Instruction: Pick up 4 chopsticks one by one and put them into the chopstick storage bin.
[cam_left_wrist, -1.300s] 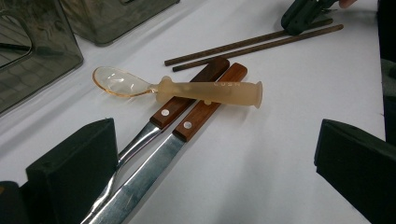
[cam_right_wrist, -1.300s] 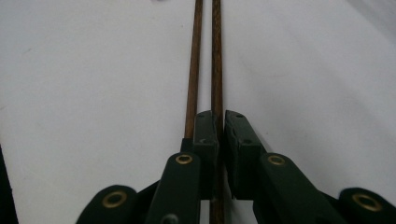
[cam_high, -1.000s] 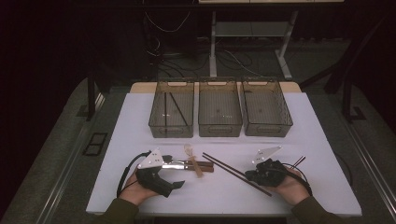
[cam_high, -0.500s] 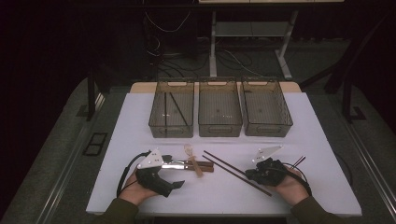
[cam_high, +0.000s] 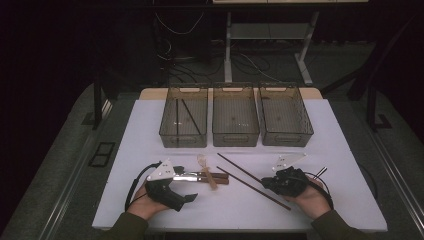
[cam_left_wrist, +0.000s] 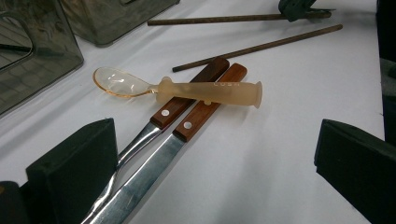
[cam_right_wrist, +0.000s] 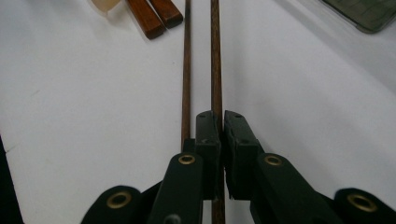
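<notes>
A knife (cam_left_wrist: 140, 182) and a fork (cam_left_wrist: 140, 140) with brown wooden handles lie side by side on the white table (cam_high: 150, 125). A translucent amber spoon (cam_left_wrist: 187, 89) rests across their handles. My left gripper (cam_left_wrist: 215, 135) is open, one jaw on each side of the two blades and touching neither; in the high view it (cam_high: 180, 184) sits at the front left. Two dark chopsticks lie right of the cutlery. My right gripper (cam_right_wrist: 222, 121) is shut on the farther chopstick (cam_right_wrist: 215, 56). The nearer chopstick (cam_right_wrist: 186, 70) lies just beside its left jaw. From above the right gripper (cam_high: 267, 181) is at the front right.
Three clear grey bins stand in a row at the back of the table: left bin (cam_high: 183, 145), middle bin (cam_high: 235, 144), right bin (cam_high: 287, 144). The left bin holds two dark sticks (cam_high: 186, 116). Bare tabletop surrounds the cutlery.
</notes>
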